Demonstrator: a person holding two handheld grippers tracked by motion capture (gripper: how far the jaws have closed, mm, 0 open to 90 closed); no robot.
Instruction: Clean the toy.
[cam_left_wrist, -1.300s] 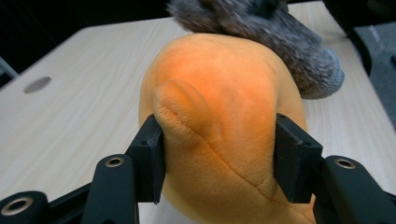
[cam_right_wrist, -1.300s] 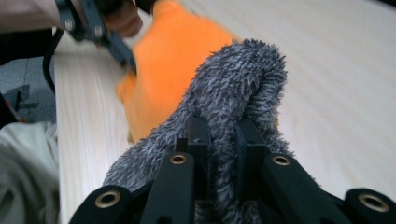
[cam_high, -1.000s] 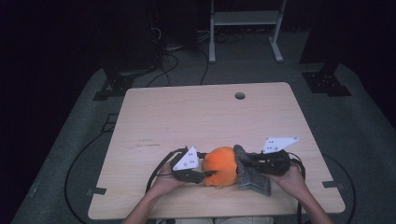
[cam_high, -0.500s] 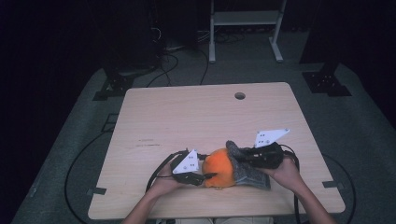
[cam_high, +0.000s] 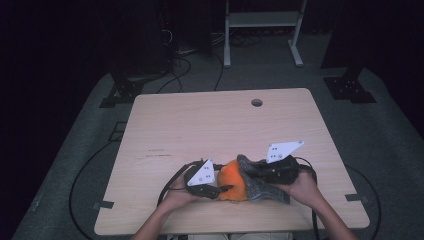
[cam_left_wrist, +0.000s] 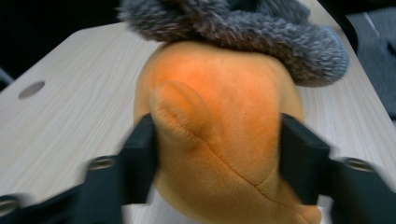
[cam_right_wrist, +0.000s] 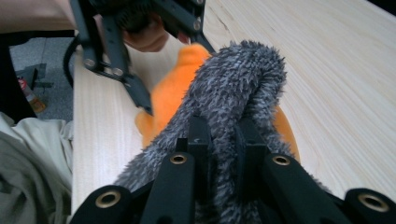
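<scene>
Dark floor is surrounding the table (cam_high: 200, 125), and the orange toy (cam_high: 231, 184) is lying near its front edge, with grey fur (cam_high: 255, 181) draped over it. The left gripper (cam_high: 220, 189) is standing with its jaws on both sides of the toy; they have just been opening. The right gripper (cam_high: 252, 172) is pinching the fur tightly.

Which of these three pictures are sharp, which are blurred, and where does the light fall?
High view: the table is lit and sharp, the room behind very dark. Left gripper view: the orange plush toy is soft, the jaws smeared by motion. Right gripper view: the grey furry cloth is crisp, the left gripper behind blurred.
</scene>
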